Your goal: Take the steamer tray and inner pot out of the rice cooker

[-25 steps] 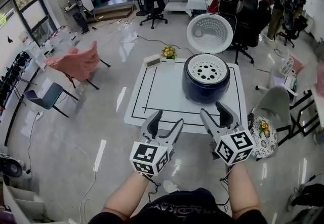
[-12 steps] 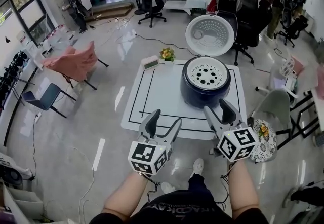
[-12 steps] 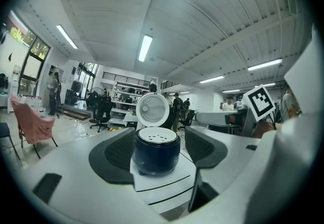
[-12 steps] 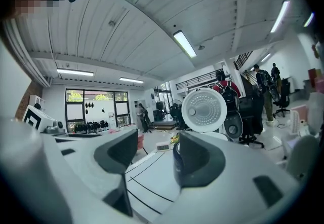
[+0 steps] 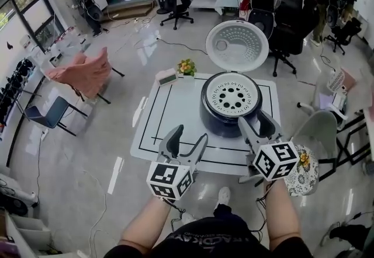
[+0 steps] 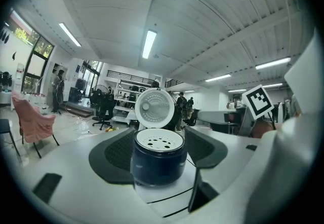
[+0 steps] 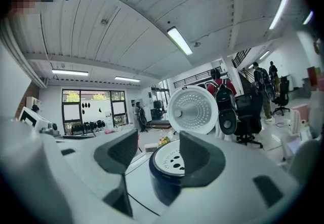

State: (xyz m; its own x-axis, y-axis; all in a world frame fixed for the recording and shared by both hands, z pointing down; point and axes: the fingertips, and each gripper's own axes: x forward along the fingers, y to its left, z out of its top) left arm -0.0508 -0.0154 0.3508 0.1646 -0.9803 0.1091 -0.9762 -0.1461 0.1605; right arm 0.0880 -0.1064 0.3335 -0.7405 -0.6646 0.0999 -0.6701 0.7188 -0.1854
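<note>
A dark blue cooker (image 5: 231, 112) sits on a white table (image 5: 169, 117). Its round lid (image 5: 236, 45) is swung up behind it, likely left so for reaching in. A white tray (image 5: 232, 94) pierced with holes is seated in its mouth, and the pot is hidden beneath. The left gripper (image 5: 188, 137) and right gripper (image 5: 255, 124) are held near the cooker's front, jaws wide apart and empty, seemingly readied for the tray's rim.

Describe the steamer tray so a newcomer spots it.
On the white, black-lined table stands a dark blue rice cooker. The steamer tray is the flat white disc in its mouth, with large round holes, unlike the upright, finely dotted lid behind.
</note>
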